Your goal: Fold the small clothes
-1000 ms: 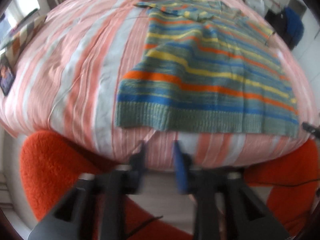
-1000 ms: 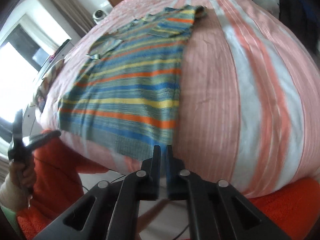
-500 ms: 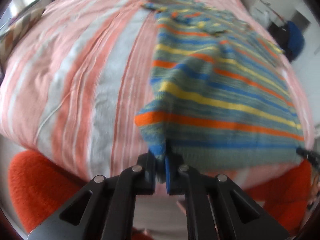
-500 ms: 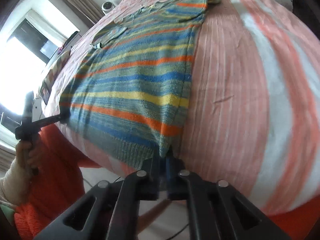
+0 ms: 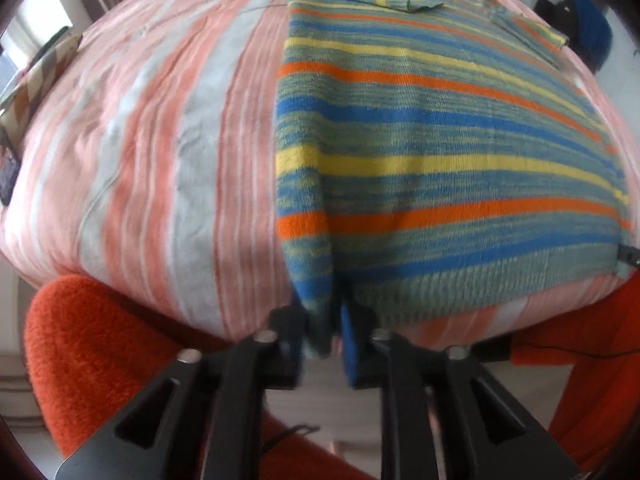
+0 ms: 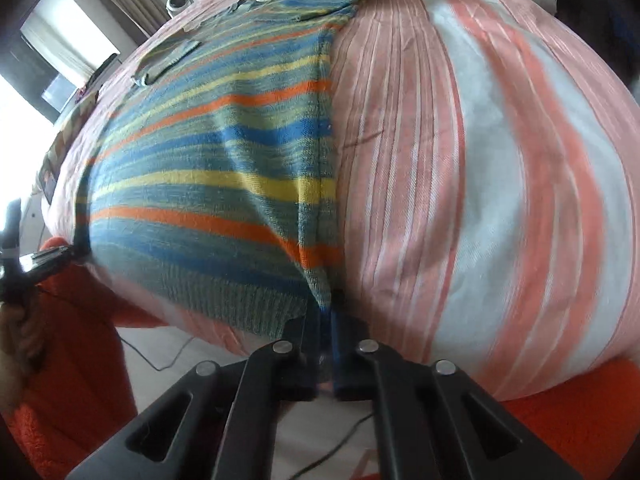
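A knit sweater [image 5: 440, 152] striped in blue, yellow, orange and grey-green lies flat on the striped bed cover [image 5: 160, 140], hem toward me. Its near left hem corner hangs bunched between the jaws of my left gripper [image 5: 322, 336]. Those jaws are opening, with a dark gap beside the cloth. In the right wrist view the sweater [image 6: 208, 184] runs down to its near right hem corner, and my right gripper [image 6: 324, 332] is shut on that corner. The left gripper [image 6: 76, 252] shows at the far hem corner there, held by a hand [image 6: 16, 320].
The pink, white and orange bed cover [image 6: 480, 160] spreads wide on both sides of the sweater. Orange fleece [image 5: 100, 340] sits below the bed's near edge. A patterned item [image 5: 36, 76] lies at the bed's left edge, and a blue object [image 5: 588, 28] stands beyond the far right.
Both grippers came down to the hem. The left one closed on its corner and has since parted; the right one took its corner. The hem is drawn toward the near edge.
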Available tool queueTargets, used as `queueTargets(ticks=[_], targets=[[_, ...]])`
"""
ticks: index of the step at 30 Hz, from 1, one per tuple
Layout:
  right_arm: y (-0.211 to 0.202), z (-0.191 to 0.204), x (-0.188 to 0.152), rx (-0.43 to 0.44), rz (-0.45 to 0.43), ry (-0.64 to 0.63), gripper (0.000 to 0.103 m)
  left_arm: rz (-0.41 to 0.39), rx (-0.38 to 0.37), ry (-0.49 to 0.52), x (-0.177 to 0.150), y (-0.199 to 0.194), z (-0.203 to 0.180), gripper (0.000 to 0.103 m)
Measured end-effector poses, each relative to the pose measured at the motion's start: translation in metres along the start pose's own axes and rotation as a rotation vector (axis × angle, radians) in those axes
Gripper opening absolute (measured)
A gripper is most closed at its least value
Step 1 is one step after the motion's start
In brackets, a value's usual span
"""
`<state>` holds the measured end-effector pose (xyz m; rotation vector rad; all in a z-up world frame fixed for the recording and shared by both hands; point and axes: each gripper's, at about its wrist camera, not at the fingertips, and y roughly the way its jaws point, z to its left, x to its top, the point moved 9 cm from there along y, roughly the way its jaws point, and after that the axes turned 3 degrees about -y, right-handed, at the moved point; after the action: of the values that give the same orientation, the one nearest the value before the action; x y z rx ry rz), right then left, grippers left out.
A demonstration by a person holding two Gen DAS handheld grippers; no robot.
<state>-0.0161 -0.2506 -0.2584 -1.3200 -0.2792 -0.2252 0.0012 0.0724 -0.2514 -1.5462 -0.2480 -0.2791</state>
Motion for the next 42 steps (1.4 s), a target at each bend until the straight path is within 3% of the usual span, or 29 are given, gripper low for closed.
queueTargets(ticks=[3, 4, 6, 9, 12, 15, 18, 21, 23, 24, 25, 28, 32, 35, 39, 42], targets=[[-0.016, -0.003, -0.008, 0.021, 0.032, 0.005, 0.028, -0.065, 0.014, -0.038, -0.002, -0.037, 0.005, 0.047], [-0.027, -0.007, -0.007, 0.001, 0.03, -0.006, 0.036, -0.108, 0.019, -0.048, 0.002, -0.051, 0.007, 0.052], [-0.06, -0.017, 0.011, -0.124, -0.037, -0.086, 0.047, -0.194, 0.037, -0.073, 0.015, -0.076, 0.011, 0.07], [-0.09, -0.016, 0.063, -0.24, -0.136, -0.231, 0.048, -0.347, 0.043, -0.114, 0.054, -0.101, 0.012, 0.082], [-0.09, 0.003, 0.126, -0.263, -0.209, -0.361, 0.053, -0.461, 0.095, -0.136, 0.086, -0.098, 0.029, 0.082], [-0.058, 0.033, 0.19, -0.245, -0.253, -0.494, 0.054, -0.491, 0.161, -0.172, 0.098, -0.08, 0.047, 0.082], [-0.005, 0.047, 0.235, -0.162, -0.196, -0.49, 0.054, -0.489, 0.17, -0.201, 0.081, -0.062, 0.055, 0.082], [0.049, 0.047, 0.26, -0.16, -0.128, -0.464, 0.053, -0.401, 0.211, -0.185, 0.072, -0.04, 0.064, 0.082], [0.077, 0.037, 0.269, -0.158, -0.103, -0.401, 0.047, -0.407, 0.192, -0.197, 0.072, -0.041, 0.065, 0.082], [0.078, 0.032, 0.27, -0.125, -0.116, -0.36, 0.021, -0.409, 0.192, -0.202, 0.074, -0.041, 0.065, 0.082], [0.074, 0.023, 0.275, -0.116, -0.139, -0.309, 0.005, -0.405, 0.192, -0.204, 0.076, -0.038, 0.067, 0.082], [0.03, -0.029, 0.289, -0.143, -0.26, -0.124, 0.005, -0.377, 0.175, -0.211, 0.077, -0.028, 0.067, 0.082], [-0.057, -0.161, 0.284, -0.259, -0.404, 0.185, 0.005, -0.362, 0.157, -0.237, 0.079, -0.023, 0.068, 0.082], [-0.09, -0.242, 0.256, -0.293, -0.409, 0.351, 0.005, -0.345, 0.153, -0.243, 0.08, -0.016, 0.066, 0.082], [-0.073, -0.262, 0.222, -0.212, -0.339, 0.412, 0.005, -0.34, 0.181, -0.226, 0.08, -0.012, 0.062, 0.082], [-0.036, -0.261, 0.209, -0.092, -0.276, 0.463, 0.006, -0.34, 0.204, -0.21, 0.078, -0.011, 0.062, 0.082]])
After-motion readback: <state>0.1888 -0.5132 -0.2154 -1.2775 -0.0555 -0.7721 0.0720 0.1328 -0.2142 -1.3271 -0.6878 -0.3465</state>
